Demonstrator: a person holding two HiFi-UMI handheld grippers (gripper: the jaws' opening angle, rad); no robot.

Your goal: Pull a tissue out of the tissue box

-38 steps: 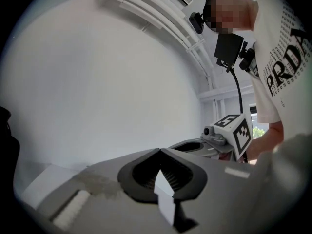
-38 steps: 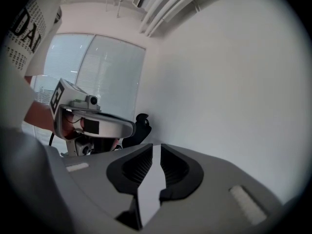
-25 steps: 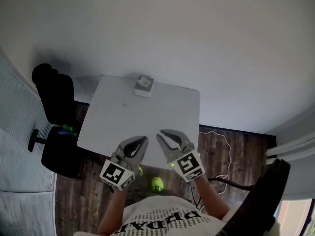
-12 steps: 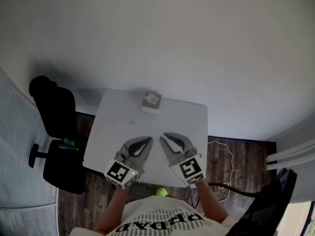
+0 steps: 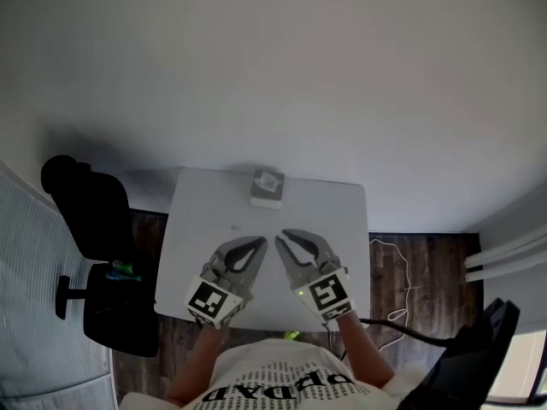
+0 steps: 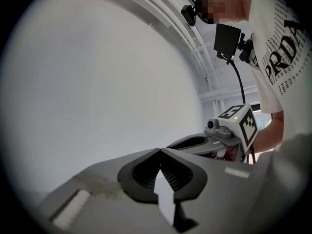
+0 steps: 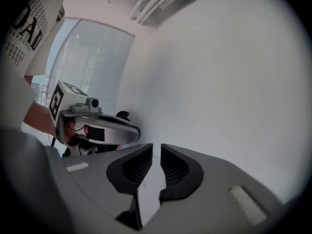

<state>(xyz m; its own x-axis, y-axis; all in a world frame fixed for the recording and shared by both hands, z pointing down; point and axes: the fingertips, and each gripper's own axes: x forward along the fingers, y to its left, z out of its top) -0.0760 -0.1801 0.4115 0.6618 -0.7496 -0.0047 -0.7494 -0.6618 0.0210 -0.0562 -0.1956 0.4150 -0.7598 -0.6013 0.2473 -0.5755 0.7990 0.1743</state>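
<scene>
The tissue box (image 5: 267,188), white-grey with a tissue peaking from its top, stands at the far edge of the white table (image 5: 205,220). Both grippers hover side by side over the table's near half, well short of the box. My left gripper (image 5: 260,242) has its jaw tips touching, with nothing held; it shows in the right gripper view (image 7: 138,129) too. My right gripper (image 5: 283,237) keeps a narrow gap between its jaws, with nothing in it, and appears in the left gripper view (image 6: 181,143) too. Neither gripper view shows the box.
A black office chair (image 5: 94,220) stands left of the table, with a green object (image 5: 122,269) on its seat. A white cable (image 5: 398,263) lies on the dark wood floor to the right. A white wall rises behind the table.
Both grippers have moved forward from the table's near edge to over its near half. The table and box now sit closer and more central in the head view.
</scene>
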